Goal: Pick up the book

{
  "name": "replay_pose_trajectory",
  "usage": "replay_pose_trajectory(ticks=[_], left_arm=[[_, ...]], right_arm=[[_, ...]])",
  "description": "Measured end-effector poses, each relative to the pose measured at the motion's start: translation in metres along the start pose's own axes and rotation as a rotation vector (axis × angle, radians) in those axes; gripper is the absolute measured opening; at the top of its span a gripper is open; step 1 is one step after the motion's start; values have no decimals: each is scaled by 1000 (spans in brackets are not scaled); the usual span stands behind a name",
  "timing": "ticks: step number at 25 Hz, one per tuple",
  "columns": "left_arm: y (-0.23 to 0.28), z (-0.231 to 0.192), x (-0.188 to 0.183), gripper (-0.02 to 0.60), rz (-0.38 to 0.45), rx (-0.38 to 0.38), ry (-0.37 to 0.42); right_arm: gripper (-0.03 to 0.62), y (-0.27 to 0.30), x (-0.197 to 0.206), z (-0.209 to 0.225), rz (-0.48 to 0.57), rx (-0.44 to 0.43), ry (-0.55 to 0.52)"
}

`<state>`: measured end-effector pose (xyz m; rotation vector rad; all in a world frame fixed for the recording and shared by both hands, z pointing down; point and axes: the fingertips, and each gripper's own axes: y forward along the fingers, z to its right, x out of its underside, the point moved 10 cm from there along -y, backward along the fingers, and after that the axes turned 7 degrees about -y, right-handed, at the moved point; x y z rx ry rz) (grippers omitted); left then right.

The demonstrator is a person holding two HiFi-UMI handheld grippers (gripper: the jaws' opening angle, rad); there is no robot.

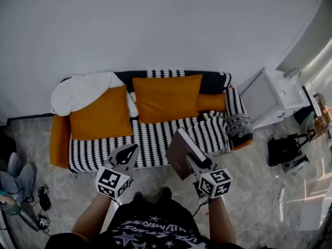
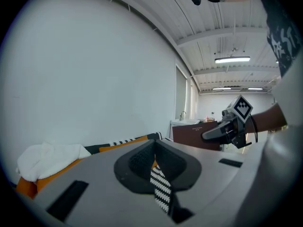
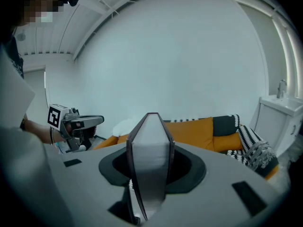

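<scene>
Faint lettering on the dark maroon hardcover book (image 2: 195,136) is too small to read. The right gripper (image 1: 193,161) is clamped on the book, holding it upright in the air. The left gripper (image 1: 130,150) has its jaws together, empty. At twelve o'clock stands a black-and-white striped sofa (image 1: 155,139) with orange cushions (image 1: 167,97), and at two o'clock a white cabinet (image 1: 272,95). Only the right gripper view shows the book's pale page edges.

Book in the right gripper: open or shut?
Shut. In the right gripper view both covers of the book lie closed on the page block, clamped in the right gripper.
</scene>
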<state>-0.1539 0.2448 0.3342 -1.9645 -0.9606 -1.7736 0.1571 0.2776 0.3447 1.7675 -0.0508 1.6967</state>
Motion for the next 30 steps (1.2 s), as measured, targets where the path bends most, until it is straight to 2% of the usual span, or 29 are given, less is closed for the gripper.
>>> replay_pose_trajectory(ticks=[5,10,15,22,30], left_arm=[[-18,-19,-1,8,12,28,3],[-37,-30,1,8,36,7,-10],[-40,-31,11,8,27,-11,-30],[-34,-13,9,8,15,38,4],[-35,-19,8,8,9,39,4]], right_arm=[[149,3,-3,-27,17,60,-10],[149,9,-2,-45,18,65,-45],[149,7,-4,-48,21,48,-55],[149,-7,7,-40,19,64,-5],[149,-9,13,-42,12,65,19]])
